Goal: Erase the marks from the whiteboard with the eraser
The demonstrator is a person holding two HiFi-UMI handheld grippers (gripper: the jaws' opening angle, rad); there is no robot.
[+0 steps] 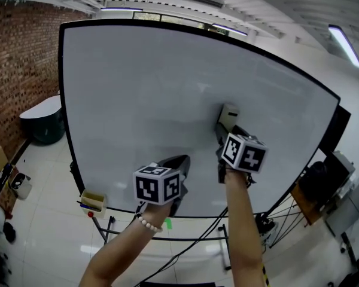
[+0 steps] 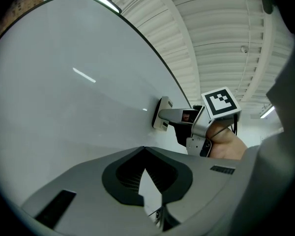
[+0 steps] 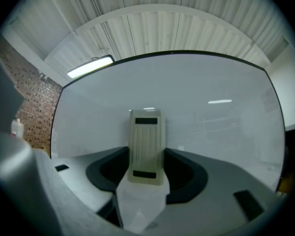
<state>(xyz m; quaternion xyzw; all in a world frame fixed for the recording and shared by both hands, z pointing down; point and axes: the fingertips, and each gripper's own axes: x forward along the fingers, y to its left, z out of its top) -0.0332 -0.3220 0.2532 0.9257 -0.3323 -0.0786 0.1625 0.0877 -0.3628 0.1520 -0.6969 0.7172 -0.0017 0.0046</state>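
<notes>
The whiteboard (image 1: 167, 82) stands upright in front of me, and I see no marks on its surface. A cream, ribbed eraser (image 1: 229, 113) is pressed flat against the board right of centre. My right gripper (image 1: 226, 127) is shut on the eraser. In the right gripper view the eraser (image 3: 146, 146) stands upright between the dark pads (image 3: 108, 173). The left gripper (image 1: 180, 163) hovers lower and to the left, close to the board, shut with nothing in it. The left gripper view shows the eraser (image 2: 162, 113) touching the whiteboard (image 2: 64, 107).
A small yellow box (image 1: 93, 201) hangs by the board's lower left corner, above the stand's legs (image 1: 107, 227). A brick wall (image 1: 18, 64) and a dark round table (image 1: 45, 121) are at the left. Cables and dark equipment (image 1: 320, 184) lie at the right.
</notes>
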